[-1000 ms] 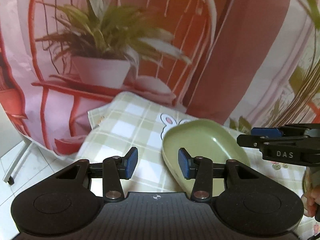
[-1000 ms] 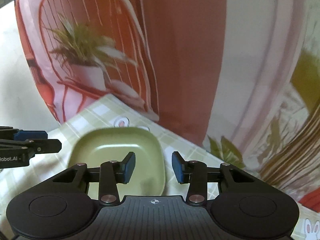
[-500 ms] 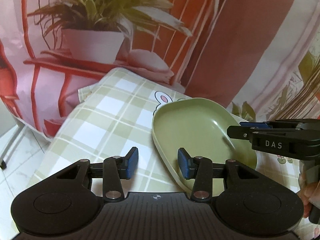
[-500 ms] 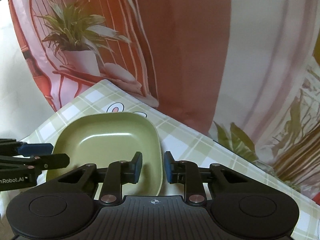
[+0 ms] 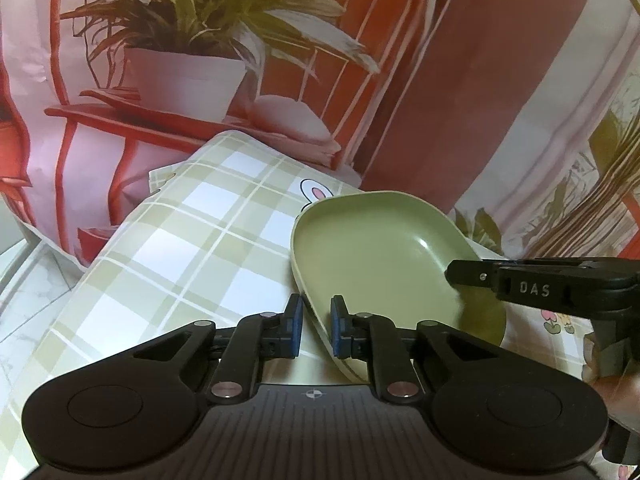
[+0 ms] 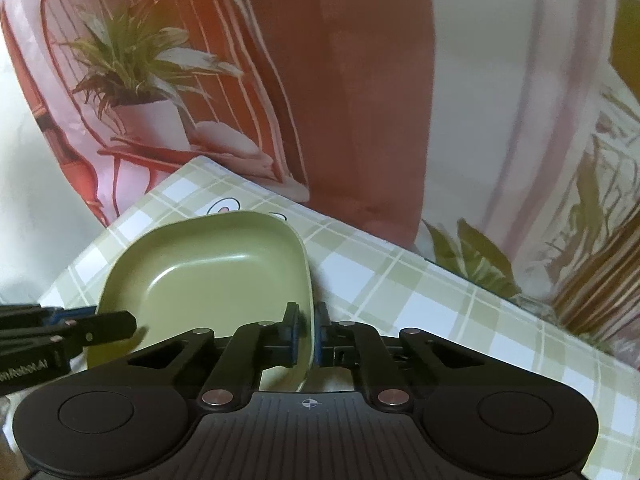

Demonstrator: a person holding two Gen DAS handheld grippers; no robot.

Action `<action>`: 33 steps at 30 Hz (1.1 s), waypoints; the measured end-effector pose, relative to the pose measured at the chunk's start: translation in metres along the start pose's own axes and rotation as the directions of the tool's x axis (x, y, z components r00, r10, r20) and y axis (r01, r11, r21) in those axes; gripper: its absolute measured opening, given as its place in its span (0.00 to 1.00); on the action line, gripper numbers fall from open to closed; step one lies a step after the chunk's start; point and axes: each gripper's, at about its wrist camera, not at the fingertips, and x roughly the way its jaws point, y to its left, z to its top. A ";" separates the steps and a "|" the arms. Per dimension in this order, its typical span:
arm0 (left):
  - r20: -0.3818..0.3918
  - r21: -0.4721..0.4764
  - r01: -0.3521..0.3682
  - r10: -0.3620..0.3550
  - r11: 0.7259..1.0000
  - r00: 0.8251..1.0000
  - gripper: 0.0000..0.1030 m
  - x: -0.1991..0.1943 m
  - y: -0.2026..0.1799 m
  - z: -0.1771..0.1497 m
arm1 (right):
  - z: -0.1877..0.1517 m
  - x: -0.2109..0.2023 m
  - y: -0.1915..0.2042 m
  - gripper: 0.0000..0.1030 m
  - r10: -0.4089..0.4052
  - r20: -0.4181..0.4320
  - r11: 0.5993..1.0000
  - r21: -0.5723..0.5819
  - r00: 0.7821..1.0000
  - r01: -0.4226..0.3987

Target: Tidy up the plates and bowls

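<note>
Printed backdrop cloth (image 5: 460,80) with a potted plant on it hangs behind a table under a green checked tablecloth (image 5: 192,232), and on that cloth, toward its far end, sits the one piece of tableware in view: a shallow green plate (image 5: 380,248) with rounded corners and a raised rim.

Both tongs have just been closing on it from opposite edges. The left gripper (image 5: 314,330) has its blue pads narrowed onto the rim at the plate's near-left edge, the rim passing between them. The right gripper (image 6: 306,334) is pinched nearly together on the rim at the plate's right edge, and it shows in the left view as a dark bar reaching over the plate's far side.

Each hold, as far as I can judge, takes only a thin, sloped lip. If the two hands rise unevenly or drift apart, the rim could slide out of one pair of pads and the plate would swing or drop onto the table. Pulling toward each other could flex or twist it. The smooth glaze looks slippery, so a fast lift seems riskier than a slow, level one. Dragging instead of lifting might also bunch the cloth.
</note>
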 end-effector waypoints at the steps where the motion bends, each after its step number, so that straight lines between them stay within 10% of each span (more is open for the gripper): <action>1: 0.000 -0.002 -0.002 0.002 1.000 1.000 0.14 -0.001 0.000 0.001 | 0.001 -0.002 0.001 0.06 0.000 0.002 1.000 0.000 1.000 0.000; 33: 0.203 0.111 -0.005 -0.018 0.994 0.979 0.14 -0.184 -0.060 0.030 | 0.010 -0.192 0.028 0.06 0.040 0.160 0.992 0.115 0.986 -0.059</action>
